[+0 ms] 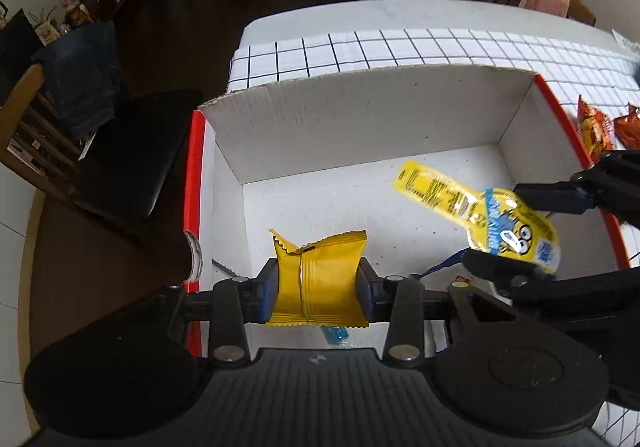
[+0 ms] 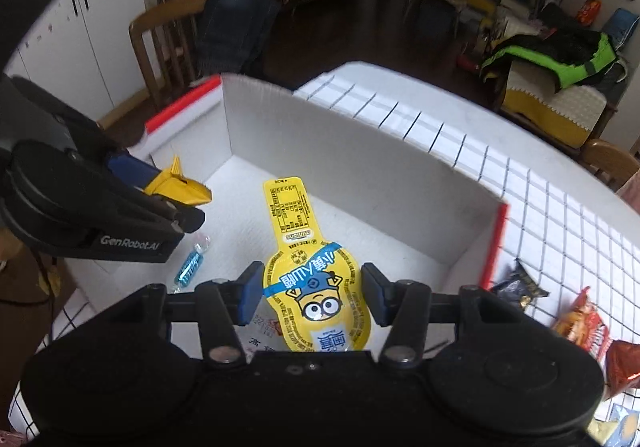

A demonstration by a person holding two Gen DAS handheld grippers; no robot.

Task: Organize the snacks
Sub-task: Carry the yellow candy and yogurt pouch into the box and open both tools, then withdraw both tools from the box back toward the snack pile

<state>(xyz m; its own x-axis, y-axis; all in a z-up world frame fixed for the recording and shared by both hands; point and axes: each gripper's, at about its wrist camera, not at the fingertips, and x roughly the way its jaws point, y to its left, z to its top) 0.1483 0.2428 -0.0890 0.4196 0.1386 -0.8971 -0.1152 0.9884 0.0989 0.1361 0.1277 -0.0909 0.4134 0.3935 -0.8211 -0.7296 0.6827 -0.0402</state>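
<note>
- Snacks both held above the open white box (image 1: 360,115): gold crinkle-edged packet (image 1: 318,279) pinched between the pads of the left hand-held gripper (image 1: 318,287), yellow cartoon-printed pouch (image 2: 316,287) clamped at its wide end by the right hand-held gripper (image 2: 312,293).
- Could collide — the two hand-held grippers hang close together over the same box, right one just beside the left.
- Might slip: glossy pouch gripped only at the bulb, long flat neck sticking out unsupported over the box floor.
- Could land on the small blue wrapped candy (image 2: 192,263) already lying inside.
- Gold packet creased down the middle, squeezed in at the sides; looks light and soft.
- More wrapped snacks (image 2: 580,323) left on the checked bench (image 2: 560,215) — sorting far from done.
</note>
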